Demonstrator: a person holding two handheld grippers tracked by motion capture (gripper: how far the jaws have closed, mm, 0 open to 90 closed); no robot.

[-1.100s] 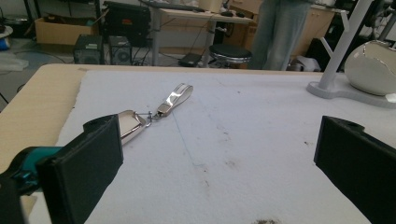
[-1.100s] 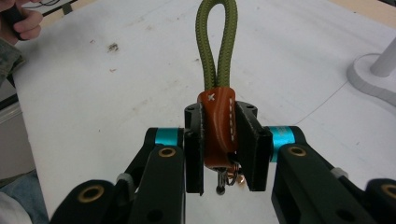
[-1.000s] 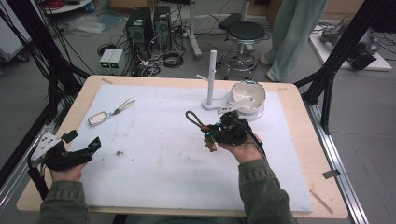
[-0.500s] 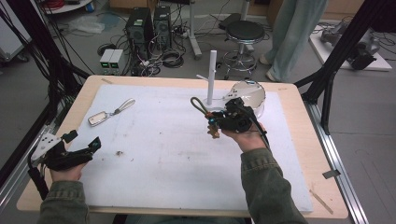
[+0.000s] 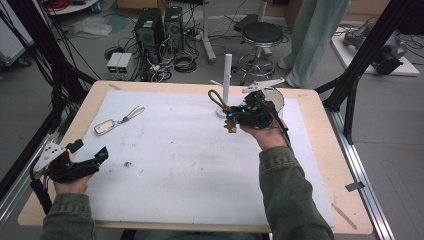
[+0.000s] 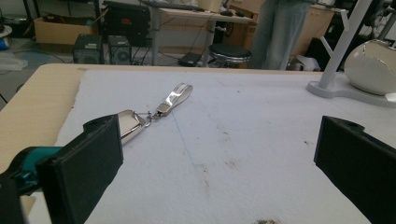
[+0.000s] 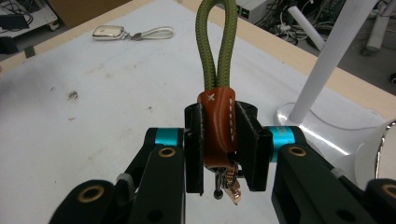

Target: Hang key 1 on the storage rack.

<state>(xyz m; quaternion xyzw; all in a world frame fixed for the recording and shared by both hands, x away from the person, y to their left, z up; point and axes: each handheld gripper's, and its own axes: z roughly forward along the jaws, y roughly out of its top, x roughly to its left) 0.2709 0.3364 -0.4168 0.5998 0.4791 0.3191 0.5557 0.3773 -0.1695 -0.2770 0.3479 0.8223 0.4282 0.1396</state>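
olive cord loop (image 7: pixel 215 44) with brown leather tab (image 7: pixel 219 126).

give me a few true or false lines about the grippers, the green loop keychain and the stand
1. The right gripper is clamped on the green loop keychain. True.
2. The loop already hangs on the white stand. False: it is held beside the stand, off its pegs.
3. The left gripper holds the silver keychain. False: its jaws are open, and that keychain lies on the mat.
4. The left gripper sits near the table's left front corner. True.
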